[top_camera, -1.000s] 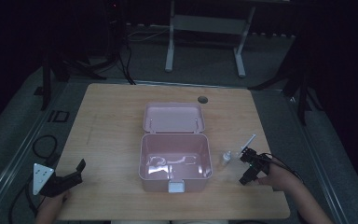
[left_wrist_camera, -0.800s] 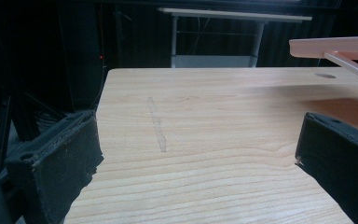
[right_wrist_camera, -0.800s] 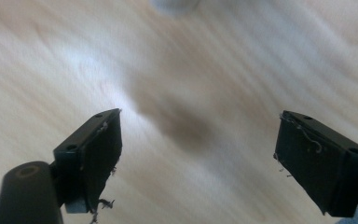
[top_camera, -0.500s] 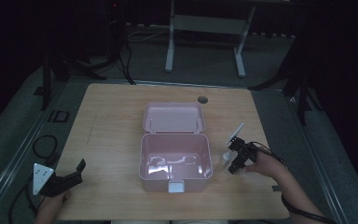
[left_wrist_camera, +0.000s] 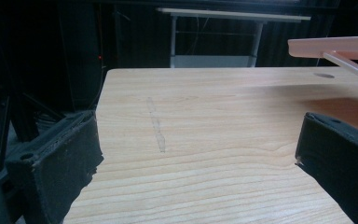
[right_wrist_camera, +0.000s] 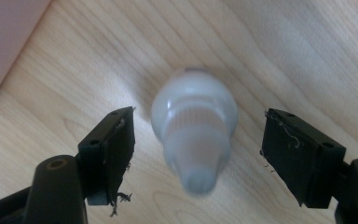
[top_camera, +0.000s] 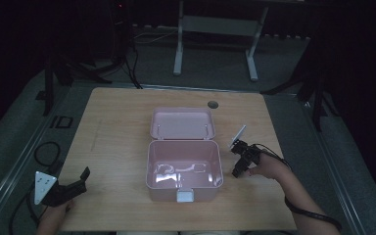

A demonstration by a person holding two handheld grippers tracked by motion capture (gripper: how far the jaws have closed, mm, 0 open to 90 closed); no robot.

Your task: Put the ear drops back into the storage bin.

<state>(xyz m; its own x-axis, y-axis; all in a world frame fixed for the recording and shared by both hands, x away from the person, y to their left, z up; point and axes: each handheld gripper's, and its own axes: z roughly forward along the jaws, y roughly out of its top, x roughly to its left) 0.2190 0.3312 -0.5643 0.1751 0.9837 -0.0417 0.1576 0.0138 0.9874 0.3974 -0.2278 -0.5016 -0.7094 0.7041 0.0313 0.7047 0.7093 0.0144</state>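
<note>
A small white bottle (right_wrist_camera: pixel 195 122) stands upright on the wooden table (top_camera: pixel 117 132), seen from above its cap in the right gripper view. My right gripper (right_wrist_camera: pixel 205 144) is open, one jaw on each side of the bottle and neither touching it. In the high view the right gripper (top_camera: pixel 241 160) hangs just right of an open pink box (top_camera: pixel 184 188), whose lid (top_camera: pixel 181 122) lies folded back. My left gripper (top_camera: pixel 80 183) rests open near the table's front left corner, and the left gripper (left_wrist_camera: pixel 196 158) has nothing between its jaws.
Pale glossy shapes (top_camera: pixel 176 171) lie inside the box; I cannot make them out. A round cable hole (top_camera: pixel 212 104) sits near the table's far edge. A corner of the pink box (right_wrist_camera: pixel 4 42) is close to the bottle. A white desk frame (top_camera: pixel 215 29) stands behind the table.
My right gripper has moved left toward the box and come down over the white bottle, which now sits between its jaws. The left gripper has stayed put.
</note>
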